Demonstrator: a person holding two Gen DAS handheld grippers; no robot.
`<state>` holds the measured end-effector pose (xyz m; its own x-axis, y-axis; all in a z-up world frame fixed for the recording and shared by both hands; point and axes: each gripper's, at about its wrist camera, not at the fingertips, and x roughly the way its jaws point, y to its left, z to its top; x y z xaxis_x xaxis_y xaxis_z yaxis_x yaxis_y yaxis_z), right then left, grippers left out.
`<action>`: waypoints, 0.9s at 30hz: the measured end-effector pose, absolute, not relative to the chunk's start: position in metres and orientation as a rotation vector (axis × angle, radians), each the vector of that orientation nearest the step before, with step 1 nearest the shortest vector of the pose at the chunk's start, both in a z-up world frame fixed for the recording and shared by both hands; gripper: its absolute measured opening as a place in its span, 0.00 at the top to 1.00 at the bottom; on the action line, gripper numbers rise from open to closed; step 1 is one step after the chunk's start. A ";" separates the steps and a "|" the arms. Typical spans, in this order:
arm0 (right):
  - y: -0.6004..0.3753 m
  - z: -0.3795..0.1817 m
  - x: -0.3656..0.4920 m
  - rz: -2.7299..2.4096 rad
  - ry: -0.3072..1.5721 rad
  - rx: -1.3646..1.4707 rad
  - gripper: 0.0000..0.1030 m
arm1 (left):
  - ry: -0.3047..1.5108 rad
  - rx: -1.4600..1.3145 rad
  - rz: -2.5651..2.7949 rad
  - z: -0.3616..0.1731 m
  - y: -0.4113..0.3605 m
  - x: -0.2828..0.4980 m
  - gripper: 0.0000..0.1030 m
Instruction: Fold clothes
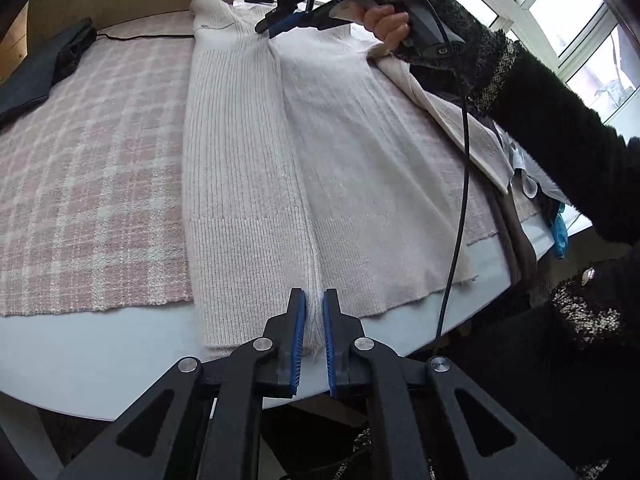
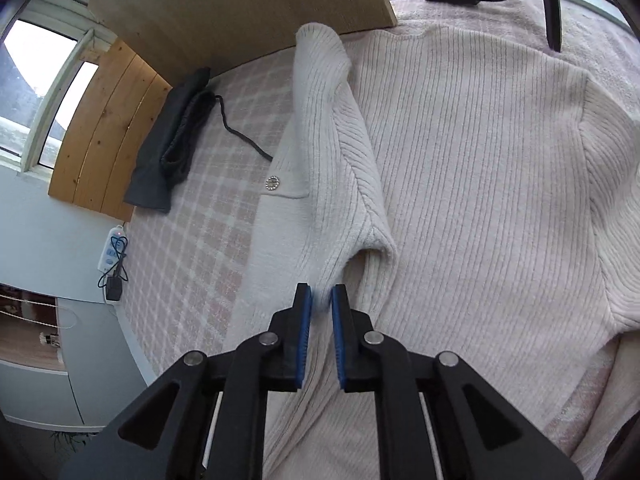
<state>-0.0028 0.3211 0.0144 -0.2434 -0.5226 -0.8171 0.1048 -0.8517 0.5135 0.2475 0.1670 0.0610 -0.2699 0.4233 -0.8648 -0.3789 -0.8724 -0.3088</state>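
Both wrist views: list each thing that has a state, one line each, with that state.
Cream ribbed sweater: flat on the plaid blanket, one side folded over to the middle.
Left gripper: shut on the sweater's fold at the hem.
Right gripper: shut on the fold near the collar.
Plaid blanket: spread flat.
Dark garment: folded, set aside.

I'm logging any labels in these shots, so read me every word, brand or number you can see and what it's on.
No text can be read in either view.
Right gripper: pale lettering on its black body, too blurred to read.
White power strip: small markings, too small to read.
Cream ribbed cardigan: only a round decorative button, no wording.
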 end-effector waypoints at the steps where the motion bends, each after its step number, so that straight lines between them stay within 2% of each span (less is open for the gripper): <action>1: 0.321 0.028 -0.002 -2.178 -0.467 1.567 0.89 | -0.066 -1.470 2.187 0.068 0.162 0.248 0.89; 2: 0.320 0.039 -0.006 -2.228 -0.428 1.523 0.86 | -0.077 -1.462 2.208 0.071 0.157 0.244 0.88; 4: 0.318 0.050 -0.027 -2.322 -0.411 1.470 0.56 | -0.087 -1.496 2.235 0.065 0.153 0.232 0.88; 5: 0.317 0.055 -0.038 -2.362 -0.405 1.444 0.54 | -0.092 -1.513 2.248 0.061 0.152 0.226 0.88; 10: 0.324 0.023 -0.112 -2.354 -0.458 1.536 0.54 | -0.069 -1.542 2.247 0.040 0.165 0.203 0.88; 18: 0.314 -0.020 -0.138 -2.210 -0.561 1.579 0.54 | -0.085 -1.564 2.198 0.026 0.166 0.193 0.88; 20: 0.310 -0.022 -0.135 -2.186 -0.575 1.564 0.62 | -0.098 -1.568 2.186 0.025 0.165 0.191 0.88; 21: 0.309 -0.022 -0.133 -2.180 -0.576 1.562 0.86 | -0.097 -1.569 2.181 0.024 0.165 0.191 0.87; 25: 0.319 0.009 -0.112 -2.428 -0.481 1.445 0.88 | -0.093 -1.570 2.166 0.025 0.165 0.189 0.87; 27: 0.318 -0.004 -0.119 -2.420 -0.404 1.570 0.88 | -0.099 -1.568 2.166 0.024 0.164 0.189 0.87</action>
<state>-0.1189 0.3182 -0.0042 -0.4002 -0.3360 -0.8526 0.0410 -0.9360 0.3496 0.1886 0.1645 0.0239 -0.2432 0.4050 -0.8814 -0.3228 -0.8907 -0.3202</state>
